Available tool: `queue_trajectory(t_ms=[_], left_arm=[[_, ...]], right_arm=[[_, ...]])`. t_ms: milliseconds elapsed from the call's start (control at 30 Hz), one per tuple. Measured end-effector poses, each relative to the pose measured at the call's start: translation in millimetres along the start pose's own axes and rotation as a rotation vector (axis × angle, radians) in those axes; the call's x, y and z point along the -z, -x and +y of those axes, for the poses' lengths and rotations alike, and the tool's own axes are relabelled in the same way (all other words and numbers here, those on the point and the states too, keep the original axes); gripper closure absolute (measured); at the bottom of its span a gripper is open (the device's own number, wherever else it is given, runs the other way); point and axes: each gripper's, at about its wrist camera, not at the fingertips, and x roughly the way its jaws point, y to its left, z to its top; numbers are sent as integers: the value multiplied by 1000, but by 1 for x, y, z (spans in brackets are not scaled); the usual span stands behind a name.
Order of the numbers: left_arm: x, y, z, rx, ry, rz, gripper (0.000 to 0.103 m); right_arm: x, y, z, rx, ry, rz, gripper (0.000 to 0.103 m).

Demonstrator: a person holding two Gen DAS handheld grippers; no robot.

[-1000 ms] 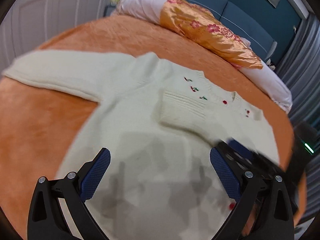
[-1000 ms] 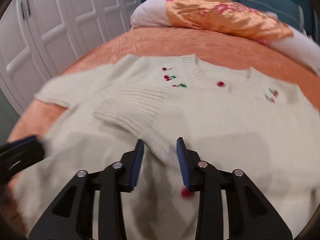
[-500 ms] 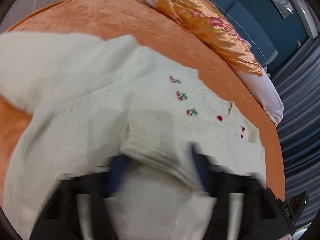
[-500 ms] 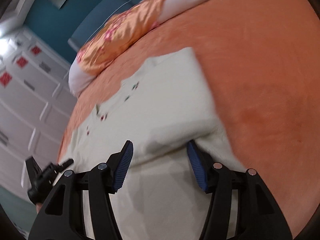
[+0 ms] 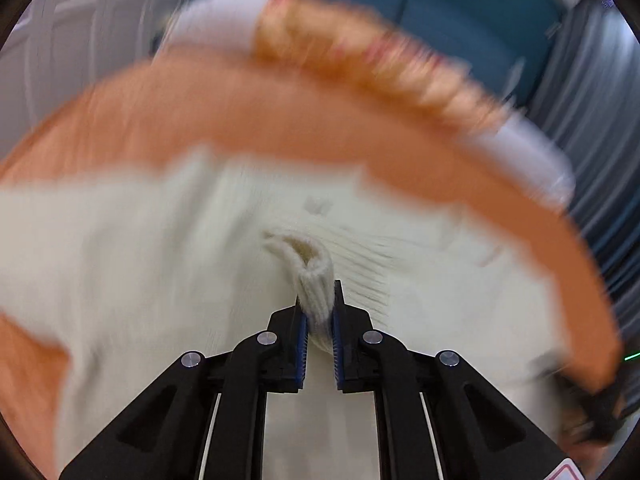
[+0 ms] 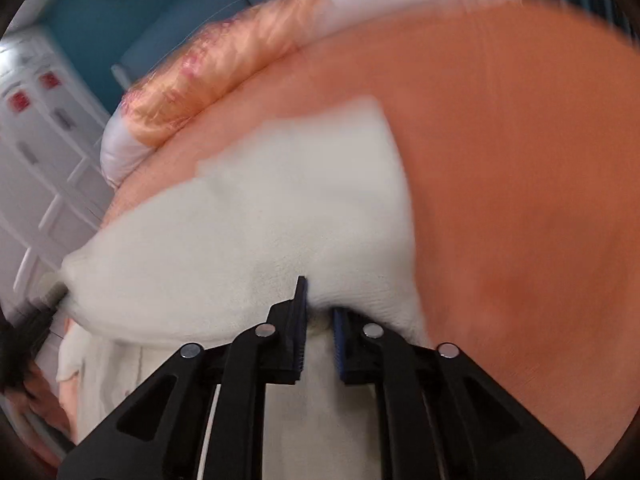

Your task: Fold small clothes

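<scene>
No text, brand or number can be read in either view. Both are blurred. A red-edged sticker at the left view's near right corner shows no legible mark.

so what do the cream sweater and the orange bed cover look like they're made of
Cream sweater: looks like soft knit yarn, wool or acrylic I can't tell; the pinched ribbed cuff shows thick raised ribs and a fuzzy matte surface. Orange bed cover: seems a plush or short-pile fabric, matte with a faint mottled nap, though blur leaves this open.
</scene>
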Motion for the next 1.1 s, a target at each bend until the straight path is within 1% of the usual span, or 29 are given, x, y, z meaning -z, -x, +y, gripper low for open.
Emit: queue_trajectory(t_ms=[33,67,100,200,233,300,333,367,433,467,500,533,567,600,633,667,700,733,800,867,900,933,967,1000,1033,1067,1100], left_arm=[[7,-5,3,4,12,4,95],[13,-4,8,21,32,-23,94],[14,-2,10,31,47,-30,93],[15,-3,11,30,53,-29,92],[16,-2,10,30,53,-32,92],[17,-3,12,30,57,-35,89],[17,-5,13,27,59,-36,88],[18,-6,13,29,62,-39,88],[17,-5,14,28,61,-43,88],[17,-3,13,27,59,-46,88],[19,-2,13,25,58,-47,88],[19,-2,13,24,57,-47,88],[19,-3,14,27,59,-47,87],[19,-2,13,28,59,-48,87],[20,-3,14,35,62,-50,87],[20,-3,15,41,66,-51,87],[20,-3,16,50,71,-52,87],[21,-4,18,56,76,-52,87],[21,-4,20,70,87,-54,87],[22,-4,21,74,90,-55,87],[22,-4,21,73,90,-55,87],[22,-4,21,73,90,-55,87],[22,-4,21,76,92,-55,87],[21,-3,23,84,99,-55,87],[22,-1,25,98,113,-58,87],[21,2,30,117,138,-56,86],[22,8,36,124,159,-59,84]], right_arm=[[-3,6,2,-5,3,-13,93],[-7,15,6,9,19,-26,93],[-7,19,9,15,34,-20,92],[0,27,14,87,85,-2,92],[4,32,15,98,95,-15,92],[10,46,21,151,122,-63,91],[10,52,28,163,139,-91,91],[8,57,35,144,167,-115,91],[4,52,55,124,225,-119,90],[3,41,68,127,280,-102,90],[3,29,74,147,318,-76,92],[7,19,73,186,342,-49,92],[9,1,66,250,343,-13,95],[9,-6,56,270,321,2,102],[9,-1,42,224,264,-16,103],[9,5,37,235,243,-30,103],[9,13,33,266,238,-52,103],[11,18,31,271,241,-62,103],[15,23,26,271,242,-69,103],[15,34,33,272,258,-101,103],[13,39,37,260,259,-114,101],[10,39,41,254,259,-118,101],[9,35,39,268,260,-111,101],[10,21,34,303,260,-77,103],[11,7,28,309,252,-40,103],[13,1,24,298,246,-50,103],[14,1,29,313,260,-55,103]])
